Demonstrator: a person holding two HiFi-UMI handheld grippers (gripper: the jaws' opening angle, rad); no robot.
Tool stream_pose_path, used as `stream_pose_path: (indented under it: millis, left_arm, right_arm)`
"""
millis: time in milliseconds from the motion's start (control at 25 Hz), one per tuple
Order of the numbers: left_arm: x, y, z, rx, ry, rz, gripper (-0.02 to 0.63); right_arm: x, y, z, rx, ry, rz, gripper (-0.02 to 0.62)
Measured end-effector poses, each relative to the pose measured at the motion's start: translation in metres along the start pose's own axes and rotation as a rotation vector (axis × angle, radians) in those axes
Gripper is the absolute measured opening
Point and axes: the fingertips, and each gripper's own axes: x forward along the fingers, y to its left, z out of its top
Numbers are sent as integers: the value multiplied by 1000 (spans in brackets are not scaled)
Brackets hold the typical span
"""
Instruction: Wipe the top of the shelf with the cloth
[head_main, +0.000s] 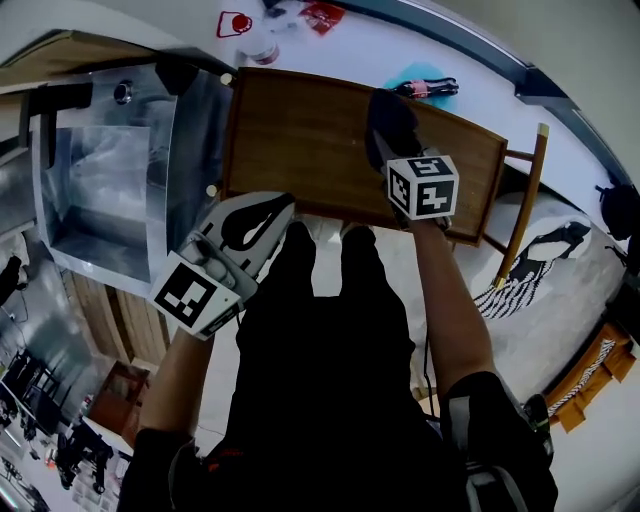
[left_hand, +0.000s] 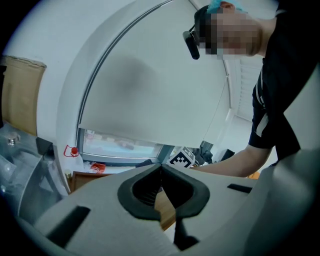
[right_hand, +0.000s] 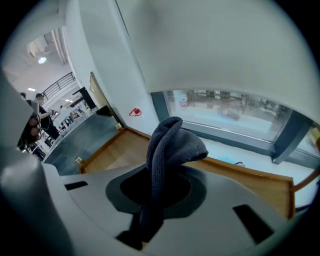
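The wooden shelf top lies straight ahead of me in the head view. My right gripper hangs over its right part, shut on a dark grey cloth that bunches up past the jaws. In the right gripper view the cloth stands up between the jaws of the right gripper, above the shelf top. My left gripper sits at the shelf's front edge, jaws shut and holding nothing. In the left gripper view, the left gripper shows its tips meeting, with a bit of the shelf beyond.
A box wrapped in shiny plastic stands left of the shelf. On the white sill behind are a red-marked bottle and a blue item with a black tool. A wooden frame and striped fabric are at the right.
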Motion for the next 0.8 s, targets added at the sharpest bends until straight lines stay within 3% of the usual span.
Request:
stream_pose_path:
  millis: [400, 800]
  left_arm:
    - [-70, 40, -12, -33, -39, 72, 20]
    - [-119, 73, -19, -45, -84, 118, 20]
  right_arm:
    - [56, 130, 13, -77, 25, 177, 57]
    - [95, 212, 13, -101, 64, 273, 57]
